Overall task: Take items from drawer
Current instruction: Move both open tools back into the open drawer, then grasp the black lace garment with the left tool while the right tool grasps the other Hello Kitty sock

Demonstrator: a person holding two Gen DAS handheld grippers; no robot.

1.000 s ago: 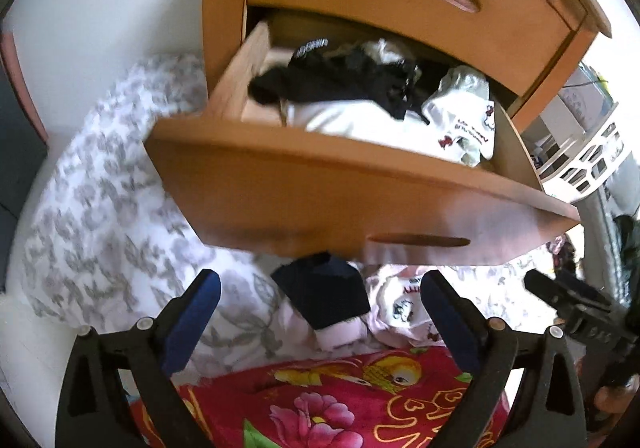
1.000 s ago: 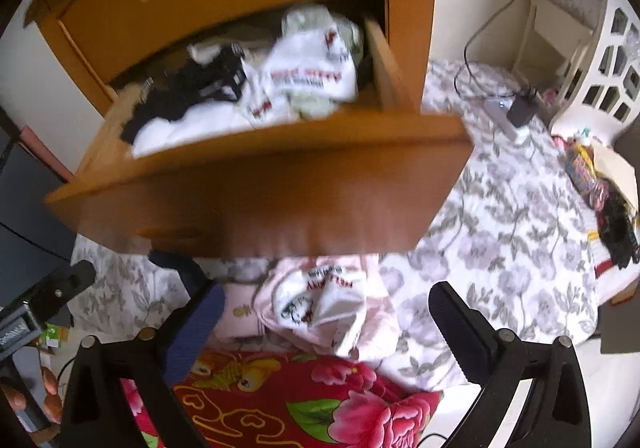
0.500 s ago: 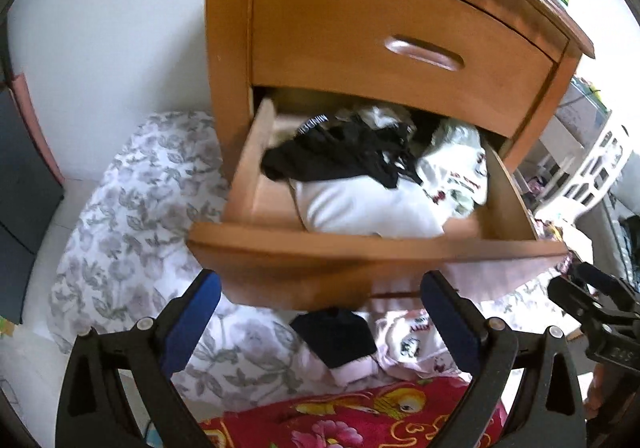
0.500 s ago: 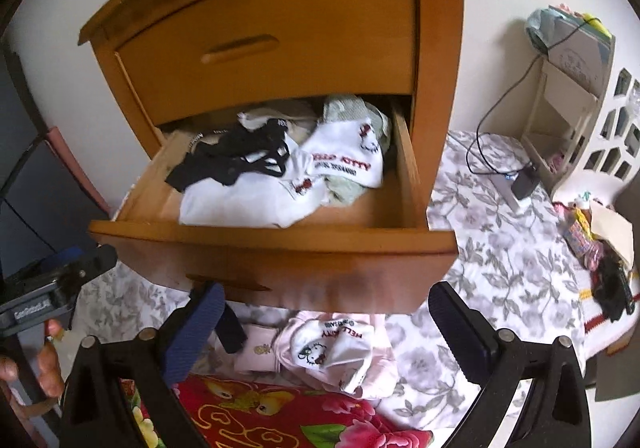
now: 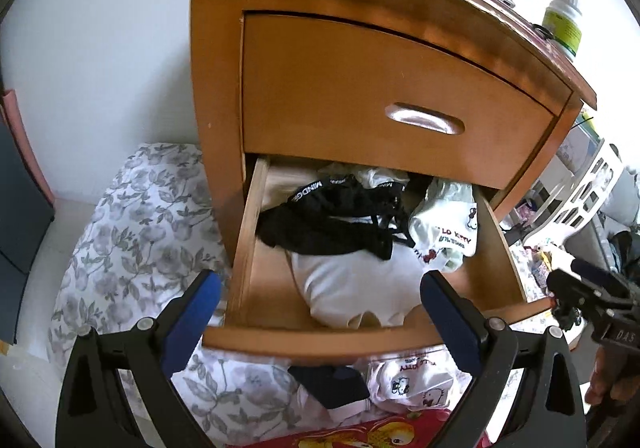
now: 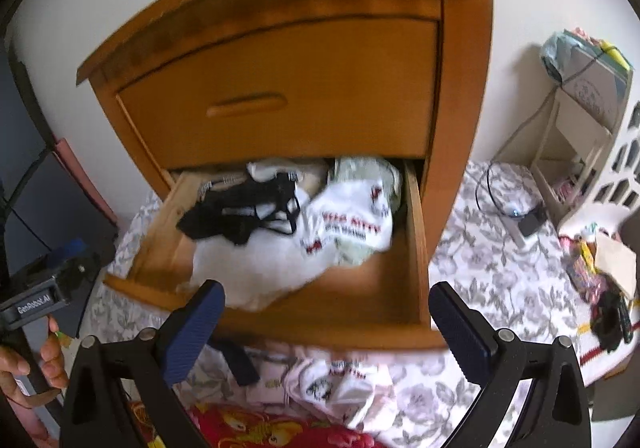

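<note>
Bedroom corner: a wooden nightstand [image 5: 360, 47] against a white wall, a floral sheet [image 5: 132, 232] spread on the floor around it, and a few pieces of clothing already lying on that sheet under the open lower drawer [image 5: 320, 340].

From your left wrist view, the left gripper [image 5: 318, 312] hangs just in front of the drawer's front edge, jaws spread wide with nothing between them. Inside the drawer sits a black strappy garment [image 5: 332, 228] draped over a folded white garment [image 5: 356, 288], with a printed white piece [image 5: 448, 236] at the right. All of it is soft, light fabric, so expect it to sag and trail. The black one looks easiest to take: pinch a bunched fold near its middle, not one thin strap, or it'll stretch and could drag its neighbours along.

From your right wrist view, the right gripper [image 6: 326, 314] is likewise released and empty, near the drawer front. The printed piece [image 6: 348, 224] lies nearest it, crumpled high enough to offer a fat fold. The white garment [image 6: 256, 264] is bulkier; I'd grab deep at its near edge so the layers don't slide apart.
</note>
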